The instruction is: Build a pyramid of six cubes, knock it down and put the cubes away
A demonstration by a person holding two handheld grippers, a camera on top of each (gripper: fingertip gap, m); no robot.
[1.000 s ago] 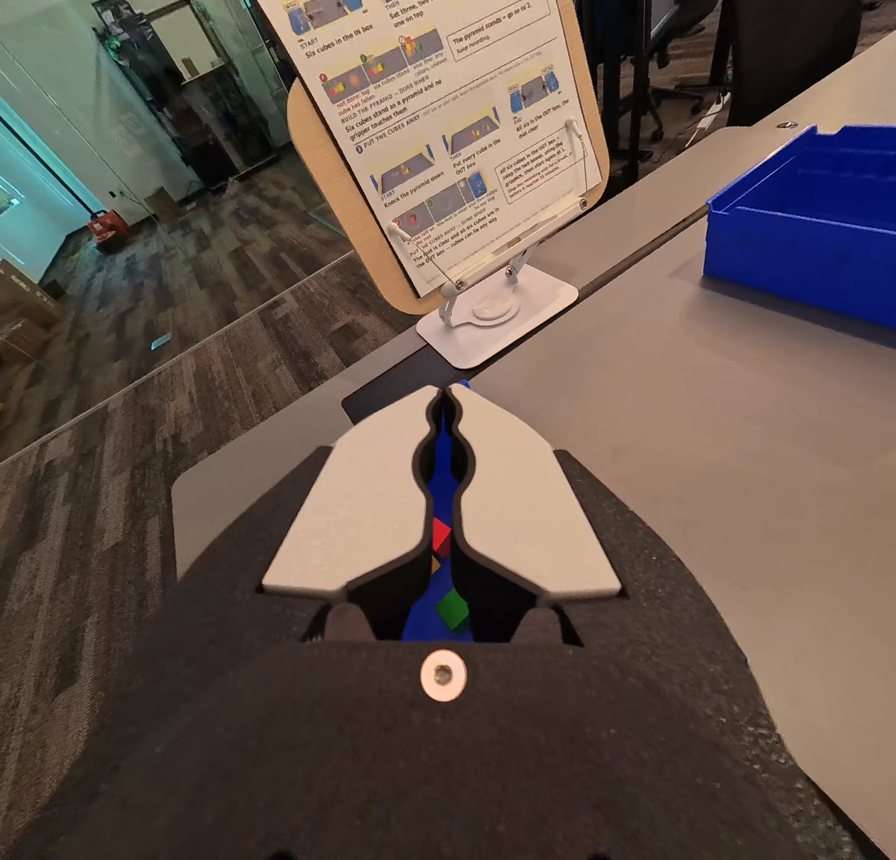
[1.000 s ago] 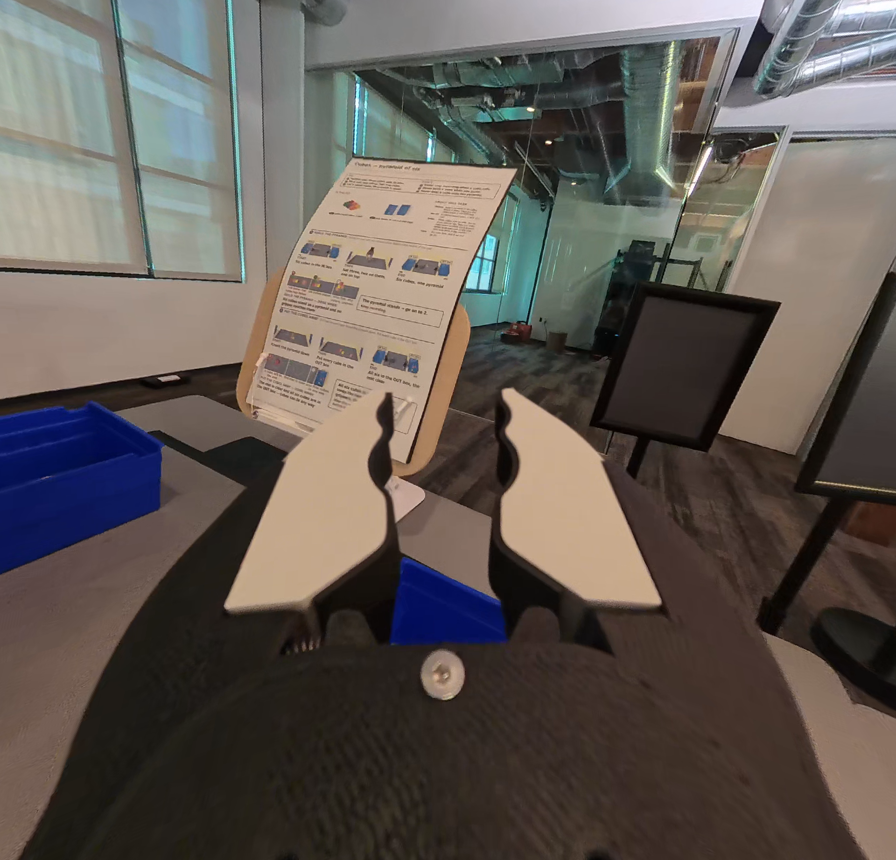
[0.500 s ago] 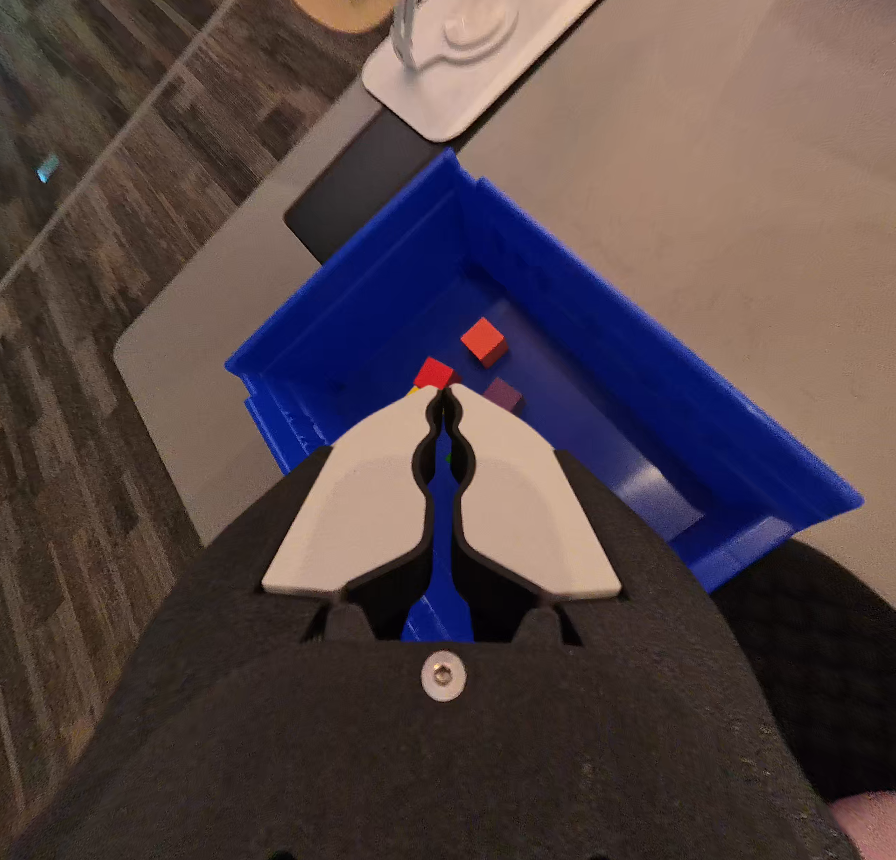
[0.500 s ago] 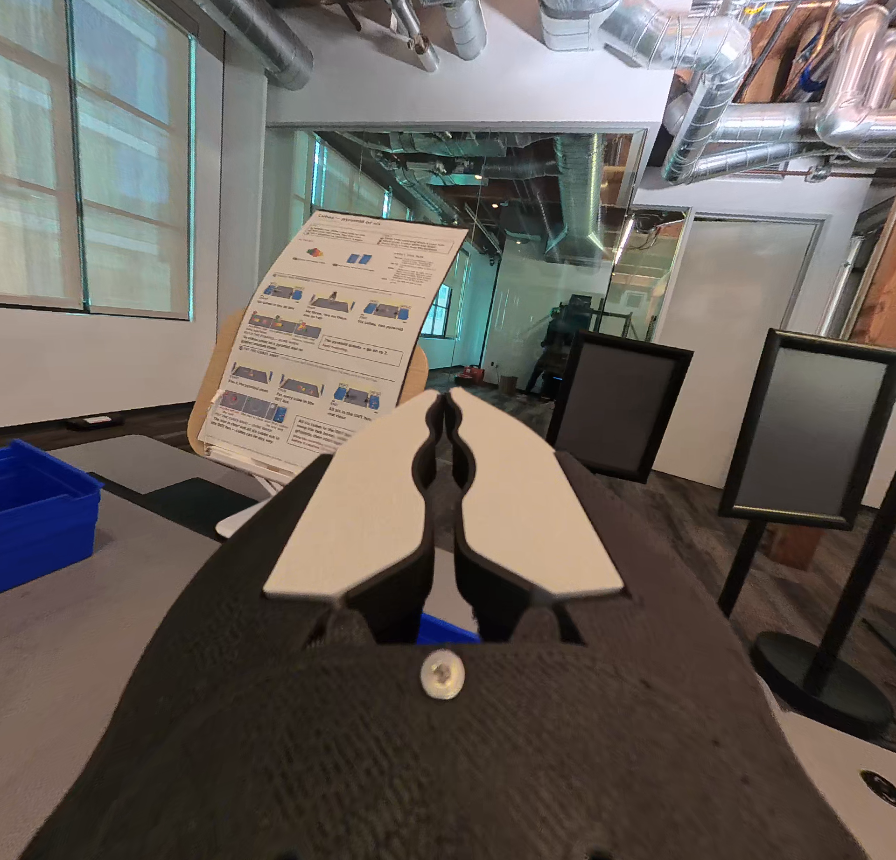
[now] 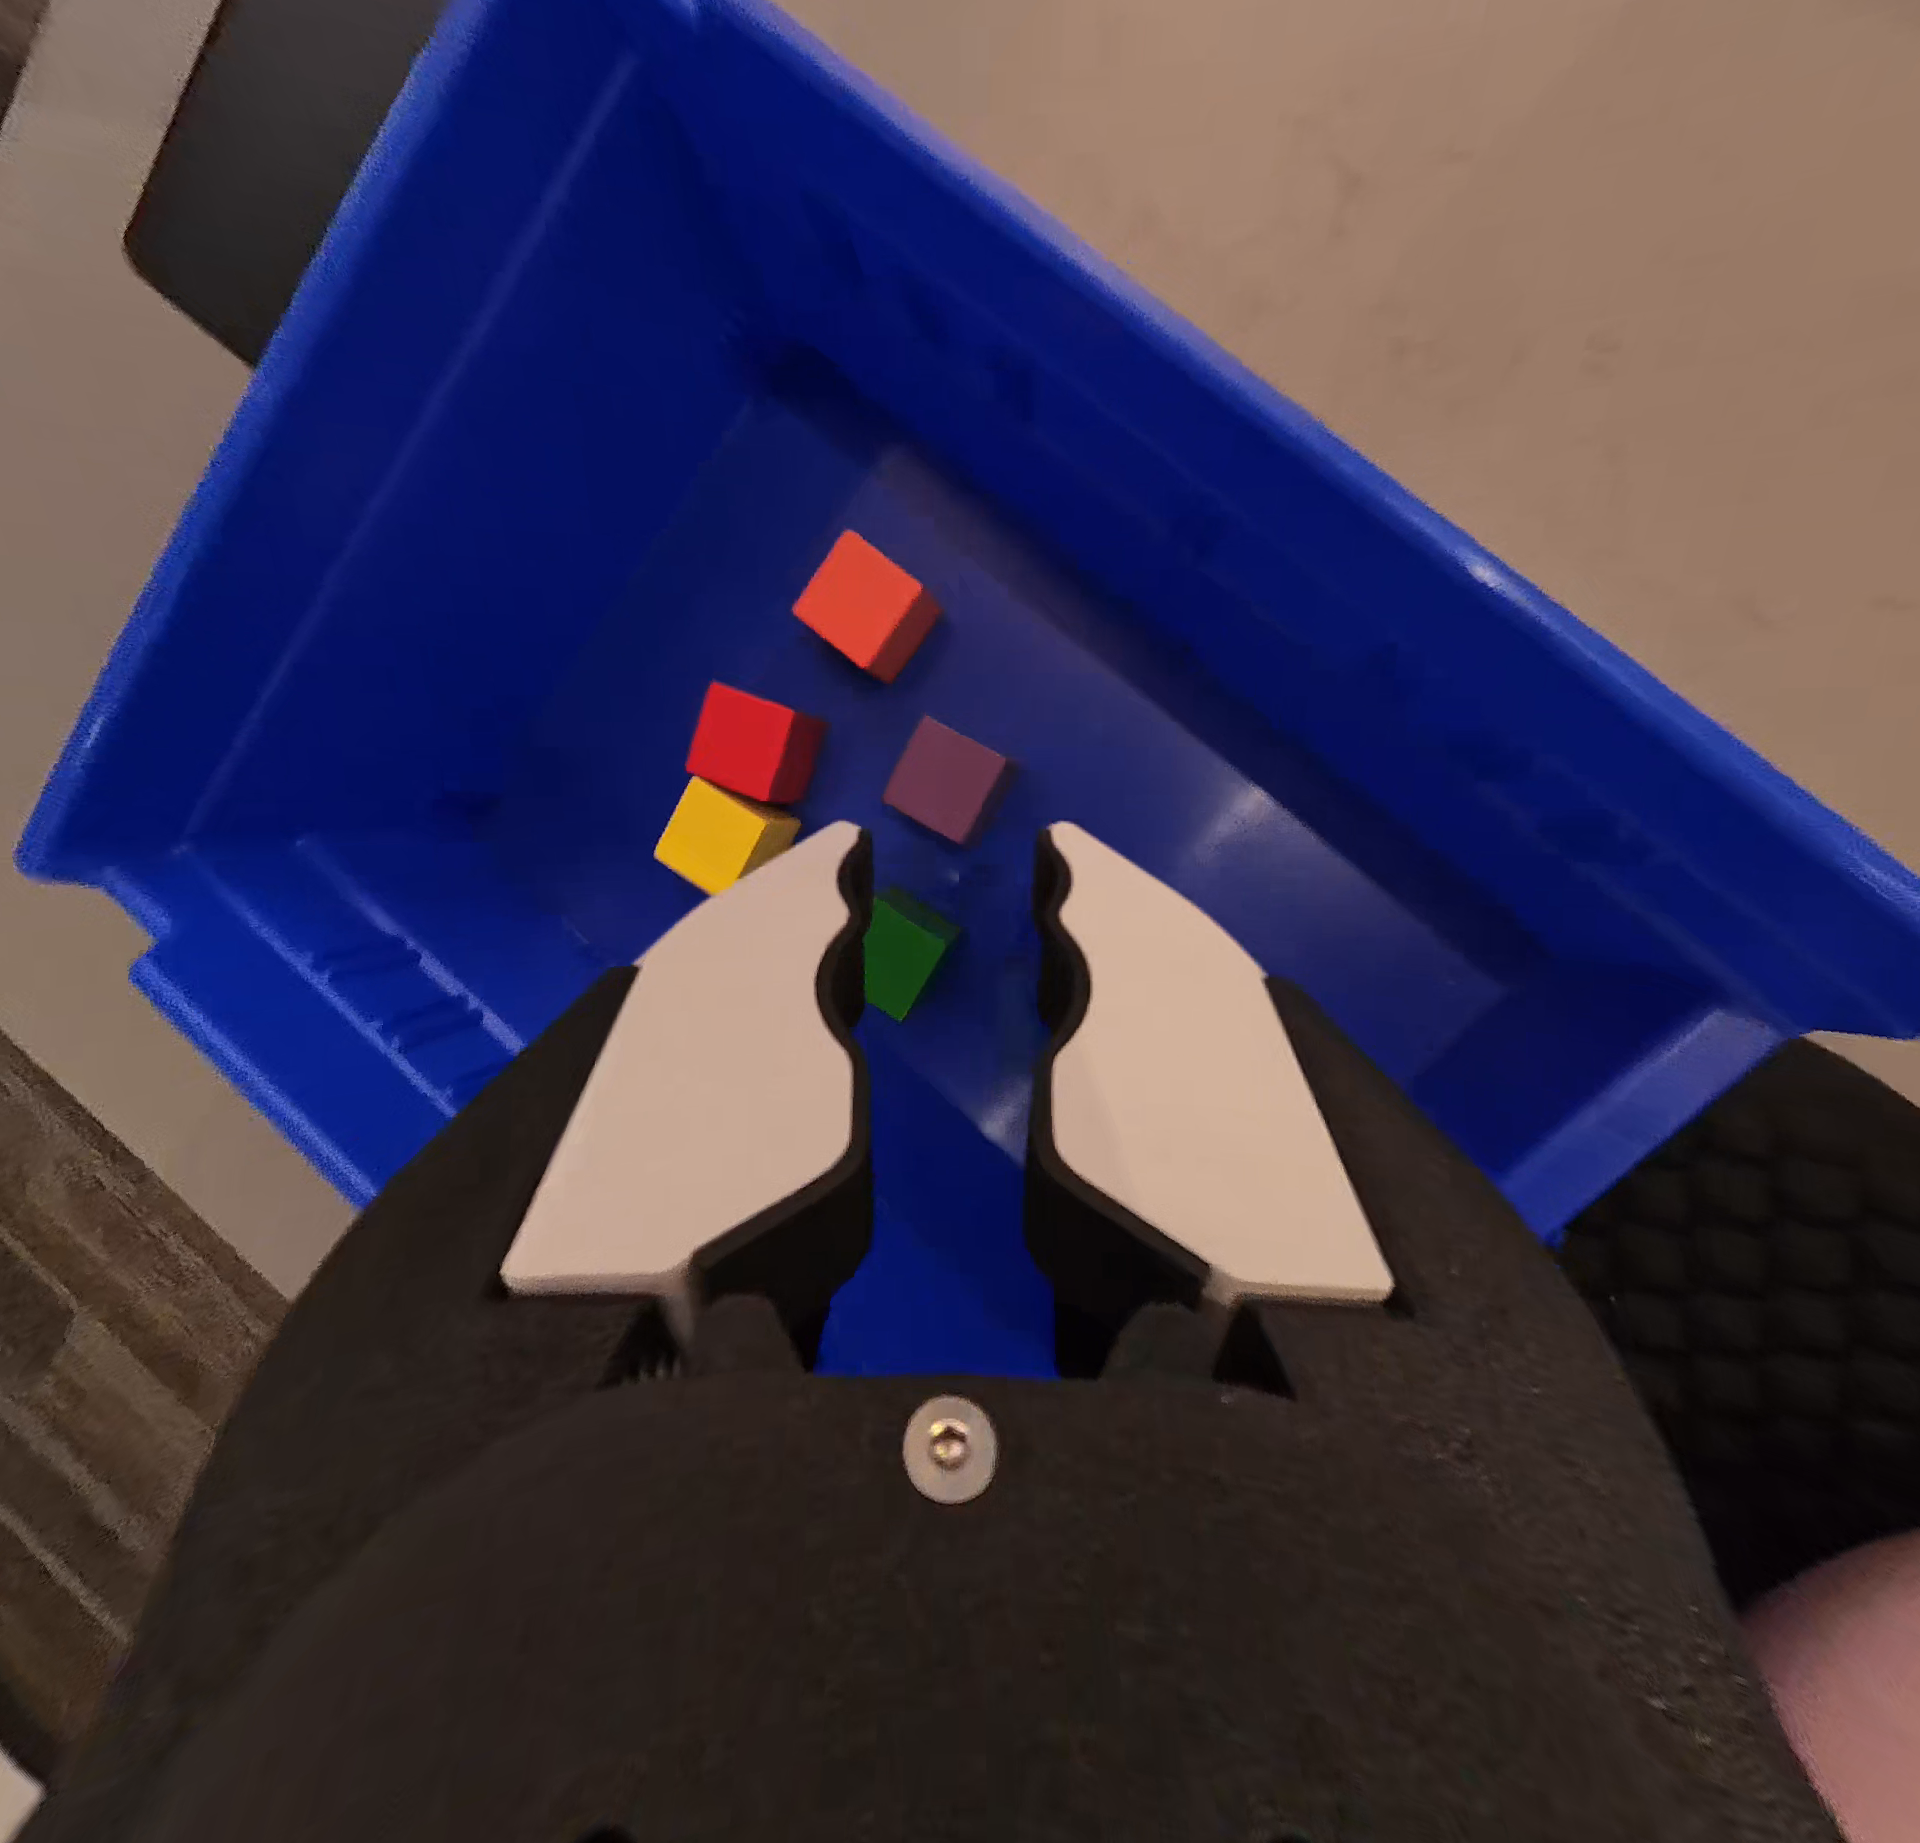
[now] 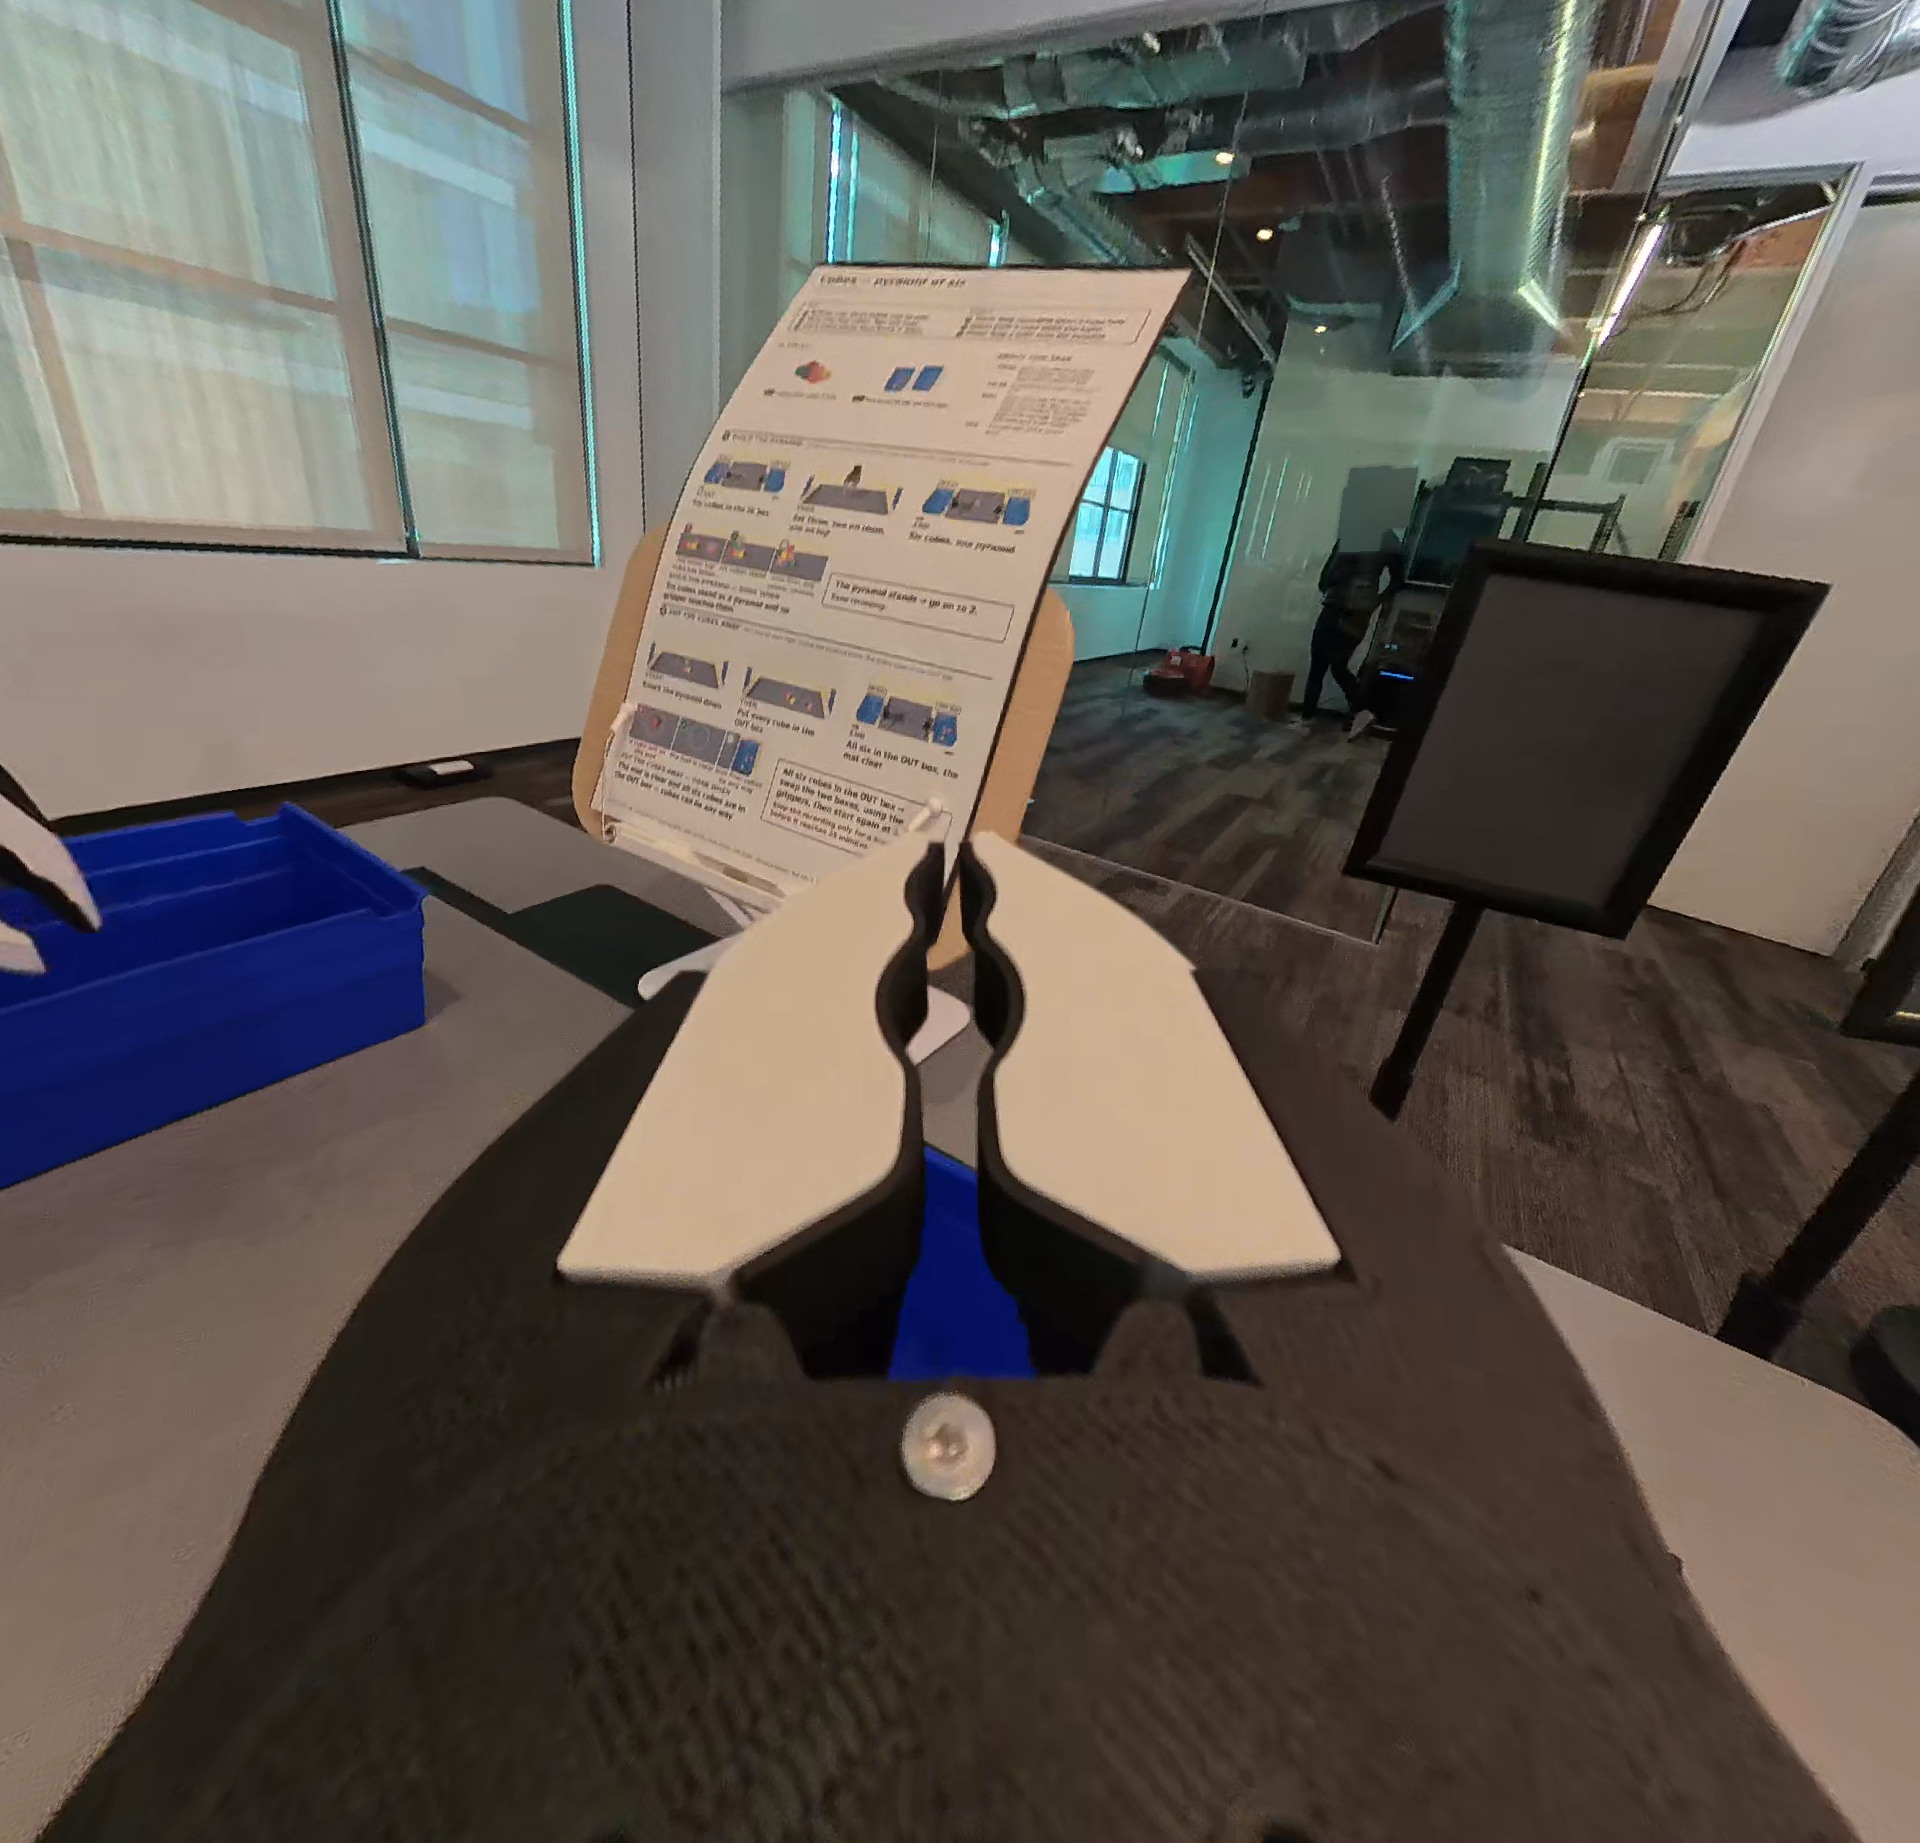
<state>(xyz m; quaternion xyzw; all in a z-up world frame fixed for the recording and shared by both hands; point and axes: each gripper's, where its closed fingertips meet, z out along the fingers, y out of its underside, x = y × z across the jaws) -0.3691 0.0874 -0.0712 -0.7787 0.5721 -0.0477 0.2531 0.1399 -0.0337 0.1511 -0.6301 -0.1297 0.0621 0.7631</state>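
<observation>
In the left wrist view a blue box [image 5: 540,359] holds several cubes: orange [image 5: 864,600], red [image 5: 756,740], yellow [image 5: 721,835], purple [image 5: 945,779] and green [image 5: 902,952]. My left gripper [image 5: 948,844] is open above the box, and the green cube shows between its fingers, close to the left one. In the right wrist view my right gripper [image 6: 948,854] is shut and empty, held above the table. The blue box [image 6: 218,952] lies at the left there, with the left gripper's fingertips [image 6: 42,910] over it. A second blue box [image 6: 961,1274] shows under the right gripper.
An instruction sheet on a wooden stand [image 6: 883,567] stands at the table's far edge. Black framed signs [image 6: 1579,733] stand on the floor to the right. The grey table [image 5: 1455,183] stretches beside the box. A person [image 6: 1351,630] stands far back.
My left gripper tilted down over the blue box, moved closer to the cubes and opened. My right gripper closed from open about a second ago and has stayed shut.
</observation>
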